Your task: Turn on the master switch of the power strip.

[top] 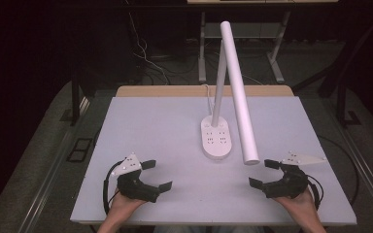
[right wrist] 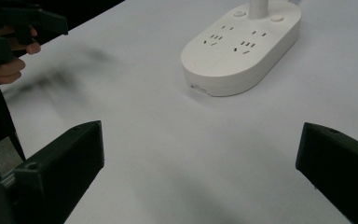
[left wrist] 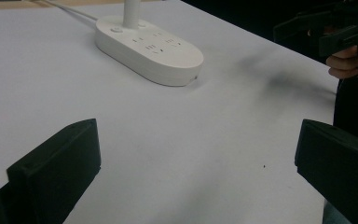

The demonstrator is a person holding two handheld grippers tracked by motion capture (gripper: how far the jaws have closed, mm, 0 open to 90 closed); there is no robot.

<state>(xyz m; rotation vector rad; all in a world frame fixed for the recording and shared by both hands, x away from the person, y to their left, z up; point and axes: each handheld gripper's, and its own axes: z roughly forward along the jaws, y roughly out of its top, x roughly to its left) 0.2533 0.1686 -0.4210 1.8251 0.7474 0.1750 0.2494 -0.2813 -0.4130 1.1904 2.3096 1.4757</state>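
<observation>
Pre-grasp, nothing held yet. Left hand-held gripper [top: 156, 175] sits near-left on the table [top: 141, 121], jaws spread wide, empty. Desk lamp [top: 217, 138] stands mid-table, slightly right of centre: smooth white plastic oval base with outlet slots and buttons, slim upright stem, long tubular head [top: 239, 92] slanting down toward the near right. Right hand-held gripper [top: 263, 173] near-right, jaws also spread, empty, just beside the tube's low end. Next move, I'd guess: right one closes in on the tube, needs a centred pinch since the round glossy surface could slip.
</observation>
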